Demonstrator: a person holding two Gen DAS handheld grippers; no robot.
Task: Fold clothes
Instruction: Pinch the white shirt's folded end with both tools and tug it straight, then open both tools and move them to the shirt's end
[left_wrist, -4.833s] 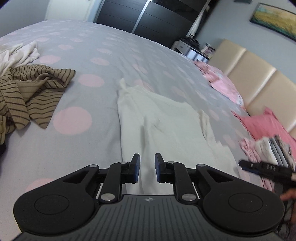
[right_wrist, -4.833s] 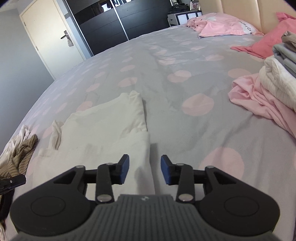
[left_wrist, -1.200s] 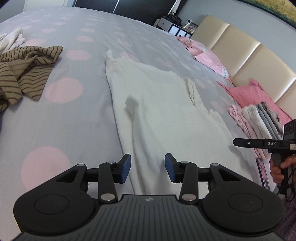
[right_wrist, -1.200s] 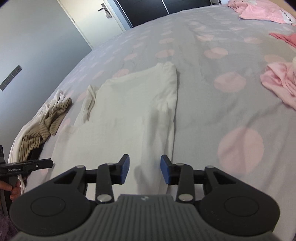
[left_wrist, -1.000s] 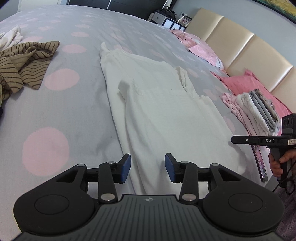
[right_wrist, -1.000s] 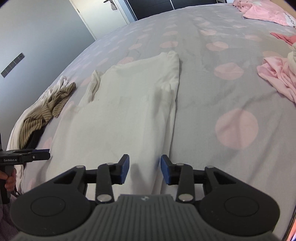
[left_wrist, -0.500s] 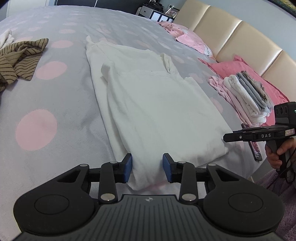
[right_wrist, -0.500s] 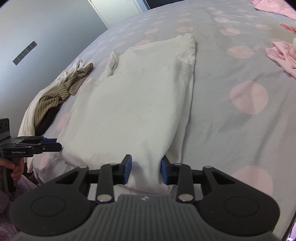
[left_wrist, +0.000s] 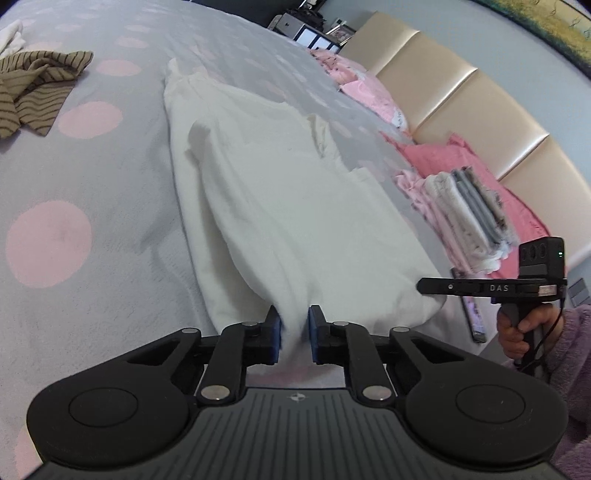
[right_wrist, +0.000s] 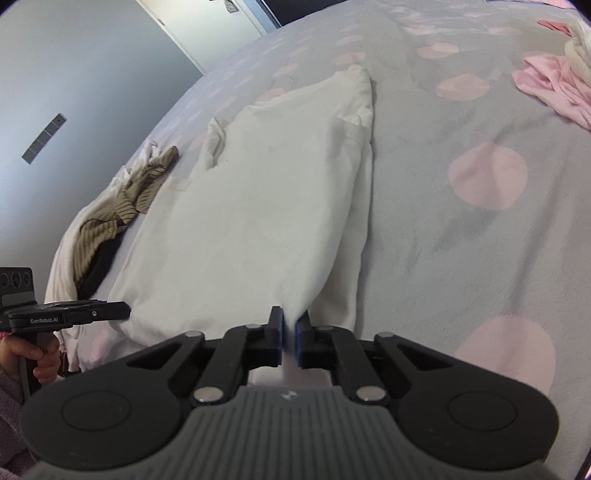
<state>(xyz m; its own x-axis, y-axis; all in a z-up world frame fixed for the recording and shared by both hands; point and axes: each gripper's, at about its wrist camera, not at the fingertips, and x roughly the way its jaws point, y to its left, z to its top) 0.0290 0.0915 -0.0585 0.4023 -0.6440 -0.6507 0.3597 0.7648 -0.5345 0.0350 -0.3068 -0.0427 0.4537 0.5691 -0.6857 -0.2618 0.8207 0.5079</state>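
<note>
White garment (left_wrist: 295, 206) spread lengthwise on the dotted bed cover (left_wrist: 110, 236), near hem at the bed's edge. Left gripper (left_wrist: 294, 338) closing on one hem corner, cloth pinched between the blue pads — right gripper (right_wrist: 290, 341) closing on the other corner, nearly shut, fabric caught there too. Both corners taken together, probably to lift the hem evenly and carry it toward the collar. Striped top (left_wrist: 33, 88) and folded stack (left_wrist: 465, 210) well apart, out of the way.

My left gripper (left_wrist: 294, 334) and right gripper (right_wrist: 290, 338): black linkage arms, silver pivot screws, blue finger pads (left_wrist: 275, 338), ribbed grey housing (small logo centred). Operator's sleeve (left_wrist: 574, 354): fuzzy purple.
</note>
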